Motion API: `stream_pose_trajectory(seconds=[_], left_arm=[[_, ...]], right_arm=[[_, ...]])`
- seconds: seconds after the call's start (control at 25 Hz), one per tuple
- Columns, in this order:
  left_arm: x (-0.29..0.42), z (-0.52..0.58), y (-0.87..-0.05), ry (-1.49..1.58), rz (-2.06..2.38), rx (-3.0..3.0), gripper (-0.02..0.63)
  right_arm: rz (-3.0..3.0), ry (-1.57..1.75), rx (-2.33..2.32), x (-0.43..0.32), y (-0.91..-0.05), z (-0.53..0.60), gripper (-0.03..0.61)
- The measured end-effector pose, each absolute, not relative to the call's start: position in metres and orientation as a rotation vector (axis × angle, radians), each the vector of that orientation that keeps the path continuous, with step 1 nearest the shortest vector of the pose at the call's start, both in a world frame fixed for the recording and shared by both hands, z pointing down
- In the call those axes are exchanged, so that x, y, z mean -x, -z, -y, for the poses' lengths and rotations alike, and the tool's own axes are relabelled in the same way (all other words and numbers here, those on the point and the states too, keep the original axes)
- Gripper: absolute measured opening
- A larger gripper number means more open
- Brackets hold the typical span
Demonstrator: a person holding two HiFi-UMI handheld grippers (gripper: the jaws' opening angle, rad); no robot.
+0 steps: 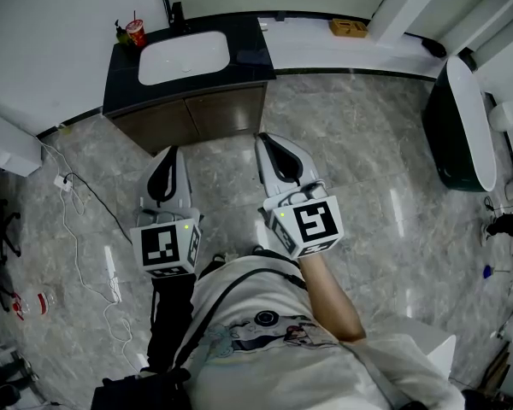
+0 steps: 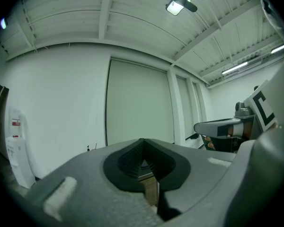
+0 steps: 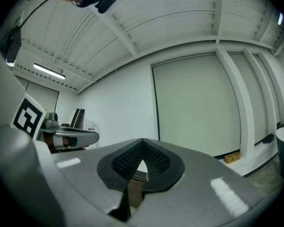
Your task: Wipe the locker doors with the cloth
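Jaws of left gripper (image 1: 166, 171) and right gripper (image 1: 278, 154) sit pressed together on nothing, both held level over marble floor (image 1: 350, 143), aimed toward 12 o'clock at brown locker doors (image 1: 201, 116) under dark sink surface (image 1: 122, 92), not touching them.

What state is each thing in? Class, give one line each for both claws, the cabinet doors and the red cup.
Left claw: shut, nothing held.
Right claw: shut, nothing held.
Cabinet doors: closed.
Red cup: upright on the counter, with a straw in it.
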State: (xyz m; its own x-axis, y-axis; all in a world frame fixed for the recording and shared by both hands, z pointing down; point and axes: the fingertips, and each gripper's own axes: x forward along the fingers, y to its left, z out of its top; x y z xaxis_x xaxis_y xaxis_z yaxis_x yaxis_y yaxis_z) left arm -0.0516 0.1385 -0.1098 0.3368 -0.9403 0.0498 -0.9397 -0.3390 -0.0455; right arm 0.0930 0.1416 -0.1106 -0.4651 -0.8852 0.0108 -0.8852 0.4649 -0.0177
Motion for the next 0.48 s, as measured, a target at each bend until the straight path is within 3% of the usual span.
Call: stream_pose_trajectory(seconds=[0.48], left_arm=[[0.036,-0.139,0.106,0.115,-1.812,2.560,-0.003]], right_arm=[[2.713,0.001,-1.592,-0.106,0.109,-0.145,0.003]])
